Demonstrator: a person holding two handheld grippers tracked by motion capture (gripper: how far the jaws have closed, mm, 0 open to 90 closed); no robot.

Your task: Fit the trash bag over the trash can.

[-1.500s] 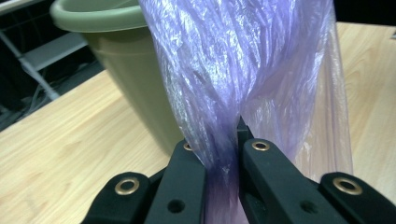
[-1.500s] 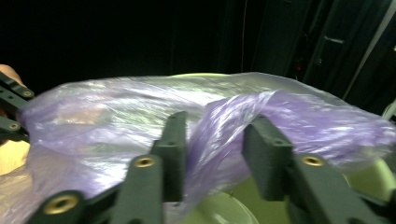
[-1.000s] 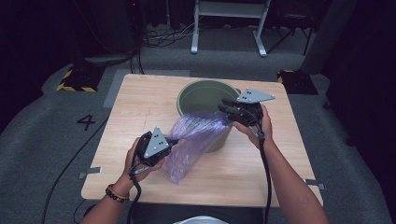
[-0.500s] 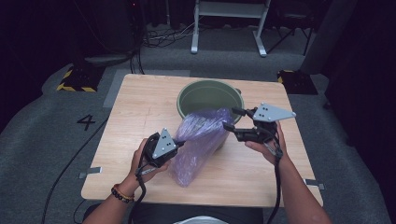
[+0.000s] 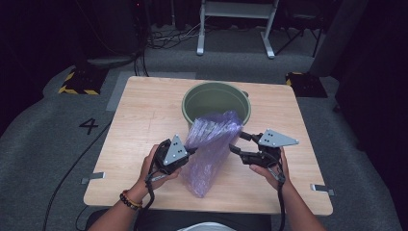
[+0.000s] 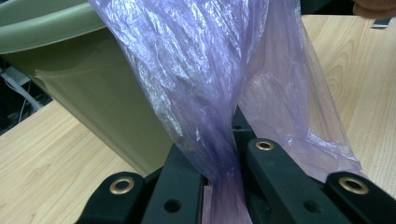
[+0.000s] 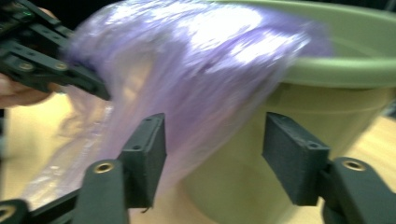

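High view | green bucket (image 5: 216, 99) behind purple bag (image 5: 211, 144) | wooden table (image 5: 139, 115) beneath

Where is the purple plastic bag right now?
In the high view the purple plastic bag stands at the table's middle, draped from the near rim of the green bucket down to the wooden table, pinched by the left gripper, with the right gripper open beside it.

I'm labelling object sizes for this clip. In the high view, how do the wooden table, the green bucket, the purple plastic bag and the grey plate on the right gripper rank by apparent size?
Largest to smallest:
1. wooden table
2. green bucket and purple plastic bag, too alike to rank
3. grey plate
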